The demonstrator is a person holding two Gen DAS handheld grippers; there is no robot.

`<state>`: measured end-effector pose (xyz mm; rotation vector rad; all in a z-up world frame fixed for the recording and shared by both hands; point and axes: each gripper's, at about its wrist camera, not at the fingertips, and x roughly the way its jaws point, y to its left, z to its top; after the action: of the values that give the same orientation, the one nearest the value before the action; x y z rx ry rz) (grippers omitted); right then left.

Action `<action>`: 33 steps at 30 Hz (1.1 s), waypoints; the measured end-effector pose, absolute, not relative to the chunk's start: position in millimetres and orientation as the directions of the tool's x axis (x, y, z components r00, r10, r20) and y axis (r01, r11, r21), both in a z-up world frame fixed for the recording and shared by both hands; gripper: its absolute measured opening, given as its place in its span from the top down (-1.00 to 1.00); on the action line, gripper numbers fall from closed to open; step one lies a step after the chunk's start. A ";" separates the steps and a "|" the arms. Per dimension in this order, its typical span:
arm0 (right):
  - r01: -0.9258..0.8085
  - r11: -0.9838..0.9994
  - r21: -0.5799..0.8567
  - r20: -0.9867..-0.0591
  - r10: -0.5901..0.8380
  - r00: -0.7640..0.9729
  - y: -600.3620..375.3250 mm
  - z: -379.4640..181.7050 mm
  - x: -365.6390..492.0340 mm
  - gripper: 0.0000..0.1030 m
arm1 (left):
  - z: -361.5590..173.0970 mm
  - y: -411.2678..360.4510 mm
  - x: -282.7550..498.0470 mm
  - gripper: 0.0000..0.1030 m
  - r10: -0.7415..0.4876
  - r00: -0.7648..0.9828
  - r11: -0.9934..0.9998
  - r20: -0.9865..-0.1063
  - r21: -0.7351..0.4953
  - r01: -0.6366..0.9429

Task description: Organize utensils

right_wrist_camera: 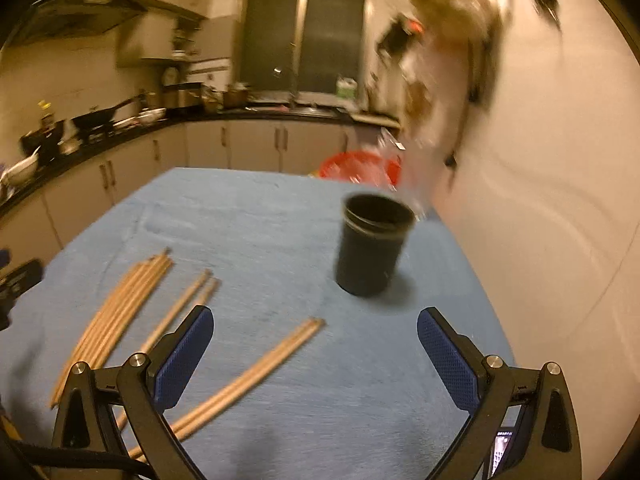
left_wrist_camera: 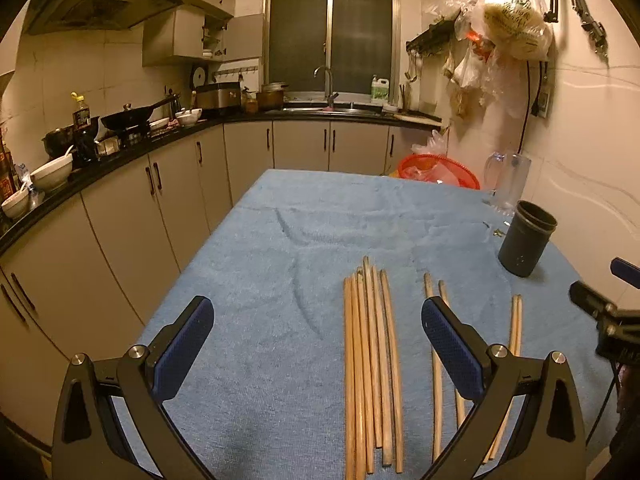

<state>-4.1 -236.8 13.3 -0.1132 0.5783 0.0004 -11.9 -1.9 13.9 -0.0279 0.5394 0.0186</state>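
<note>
Both claws, left claw (left_wrist_camera: 318,344) and right claw (right_wrist_camera: 314,346), gape empty above the blue-towelled bench (left_wrist_camera: 260,264); wooden chopsticks (left_wrist_camera: 372,368) lie near a dark cylindrical plastic holder (right_wrist_camera: 370,246)

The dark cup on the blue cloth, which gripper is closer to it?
Right. The right gripper faces the dark cup just ahead; the left gripper sits over the chopsticks, cup far right.

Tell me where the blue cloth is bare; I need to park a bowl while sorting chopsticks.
Bare: the blue cloth left of the big chopstick bundle out to the cabinet-side edge, and the far stretch toward the red basket. Crowded: the right side, with two loose chopstick pairs, the dark cup and a glass mug.
</note>
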 end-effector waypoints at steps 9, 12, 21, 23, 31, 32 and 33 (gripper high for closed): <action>-0.123 0.988 -0.092 -0.505 0.060 0.861 -207.8 21.6 -20.7 -1.00 | 23.4 12.0 -21.3 -1.00 0.047 0.889 0.995 -0.455 -0.060 -0.083; -0.167 0.982 -0.089 -0.487 0.103 0.867 -205.6 24.0 -20.7 -1.00 | 26.0 16.0 -23.9 -1.00 0.064 0.897 0.993 -0.437 -0.064 -0.102; -0.205 0.976 -0.079 -0.489 0.141 0.861 -202.1 24.4 -16.2 -1.00 | 23.5 9.1 -16.4 -1.00 0.048 0.882 0.995 -0.469 -0.057 -0.084; -0.204 0.976 -0.072 -0.492 0.143 0.859 -203.7 23.3 -13.9 -1.00 | 23.3 8.7 -12.4 -1.00 0.045 0.880 0.994 -0.473 -0.063 -0.085; -0.215 0.975 -0.048 -0.509 0.161 0.846 -208.4 18.5 -9.5 -1.00 | 16.9 3.7 -5.9 -1.00 0.094 0.863 0.994 -0.496 -0.005 -0.111; -0.217 0.975 -0.047 -0.509 0.163 0.845 -208.6 18.3 -9.7 -1.00 | 15.8 3.6 -5.5 -1.00 0.095 0.862 0.994 -0.497 -0.003 -0.112; -0.218 0.975 -0.048 -0.509 0.163 0.845 -208.2 18.6 -9.2 -1.00 | 15.5 2.6 -4.5 -1.00 0.094 0.864 0.994 -0.495 -0.006 -0.112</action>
<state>-9.2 -208.2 18.6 -0.1055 0.5273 0.2013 -4.5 2.6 15.5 -0.0343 0.5165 0.1079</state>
